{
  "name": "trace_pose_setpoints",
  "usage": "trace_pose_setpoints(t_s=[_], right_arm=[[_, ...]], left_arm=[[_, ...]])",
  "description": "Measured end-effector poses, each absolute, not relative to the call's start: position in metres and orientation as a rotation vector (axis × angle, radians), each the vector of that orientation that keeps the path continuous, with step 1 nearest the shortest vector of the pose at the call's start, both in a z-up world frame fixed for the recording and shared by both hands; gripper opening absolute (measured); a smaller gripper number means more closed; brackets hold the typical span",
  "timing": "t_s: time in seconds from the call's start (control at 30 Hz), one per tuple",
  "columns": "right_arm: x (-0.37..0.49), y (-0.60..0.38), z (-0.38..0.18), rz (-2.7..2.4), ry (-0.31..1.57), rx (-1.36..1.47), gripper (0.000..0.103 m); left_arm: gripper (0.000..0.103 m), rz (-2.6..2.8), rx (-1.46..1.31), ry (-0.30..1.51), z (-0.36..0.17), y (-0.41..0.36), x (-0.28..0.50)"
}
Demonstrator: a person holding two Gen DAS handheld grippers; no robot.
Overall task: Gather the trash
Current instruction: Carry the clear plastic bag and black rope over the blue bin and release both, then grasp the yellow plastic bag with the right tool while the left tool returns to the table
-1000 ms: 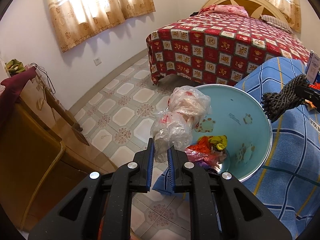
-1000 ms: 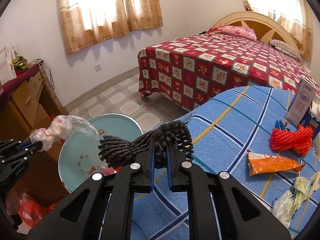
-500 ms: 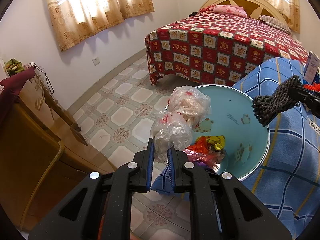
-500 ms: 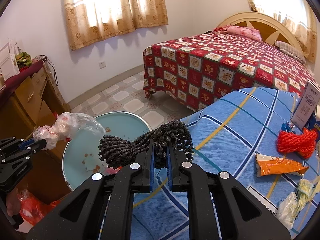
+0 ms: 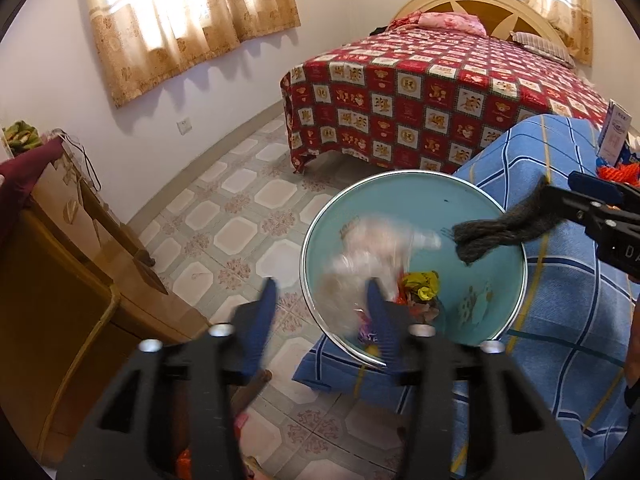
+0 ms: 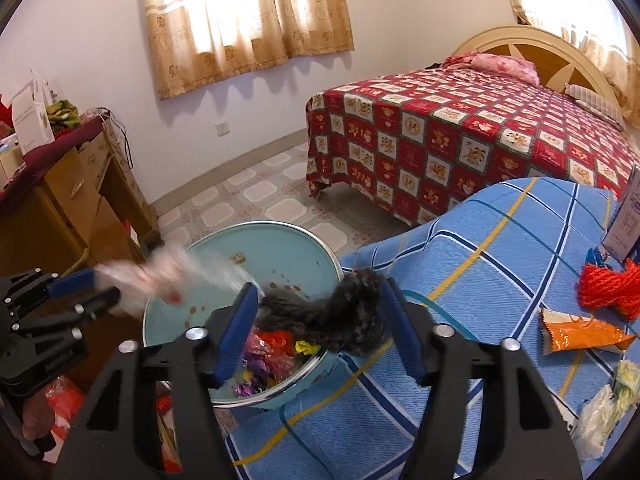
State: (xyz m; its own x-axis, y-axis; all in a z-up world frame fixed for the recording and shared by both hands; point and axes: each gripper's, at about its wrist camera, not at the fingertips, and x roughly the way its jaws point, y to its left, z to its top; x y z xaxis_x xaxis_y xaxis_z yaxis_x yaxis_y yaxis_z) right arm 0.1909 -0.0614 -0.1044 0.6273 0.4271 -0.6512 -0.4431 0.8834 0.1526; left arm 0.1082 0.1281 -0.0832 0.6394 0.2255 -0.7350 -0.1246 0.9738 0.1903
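A light blue basin (image 5: 472, 208) (image 6: 280, 248) sits at the corner of the blue plaid bed and holds coloured wrappers (image 5: 420, 288) (image 6: 272, 352). My left gripper (image 5: 322, 304) is open; the clear plastic bag (image 5: 372, 256) (image 6: 160, 280) is blurred, loose over the basin. My right gripper (image 6: 316, 320) is open; the dark knitted bundle (image 6: 332, 316) (image 5: 500, 228) is blurred between its fingers, over the basin's rim.
On the blue plaid bed (image 6: 500, 260) lie a red rope bundle (image 6: 608, 284), an orange snack wrapper (image 6: 576, 334), a crumpled plastic bag (image 6: 600, 408) and a card (image 6: 626, 216). A wooden desk (image 5: 60, 280) stands left, a red quilted bed (image 5: 440, 92) behind.
Both grippers have opened. The plastic bag has left the left gripper and drops toward the basin. The dark bundle is loose between the right fingers, now over the basin.
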Motion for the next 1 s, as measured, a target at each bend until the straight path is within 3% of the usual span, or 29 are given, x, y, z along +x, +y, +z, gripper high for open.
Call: trace_pose_setpoints(t_s=[0.1,0.23,0.4,0.5,1.0], right_arm=[[0.189,-0.061,-0.105,0.5,0.743,-0.017,0.066],[0.183,-0.066,-0.104,0.492,0.738,-0.005,0.07],[0.168,-0.089,-0.103,0.446,0.719,0.001,0.074],[0.158,-0.109,-0.102,0.391,0.714,-0.015,0.077],[0.151,-0.225,-0.125,0.003,0.797,-0.029,0.08]], left_arm=[[0.053,0.19,0.12,0.859,-0.084,0.126,0.108],[0.075,0.197,0.118,0.855,-0.085,0.127,0.108],[0.08,0.182,0.122,0.86,-0.088,0.119,0.107],[0.088,0.173,0.129,0.861,-0.092,0.112,0.105],[0.094,0.128,0.178,0.863,-0.101,0.067,0.105]])
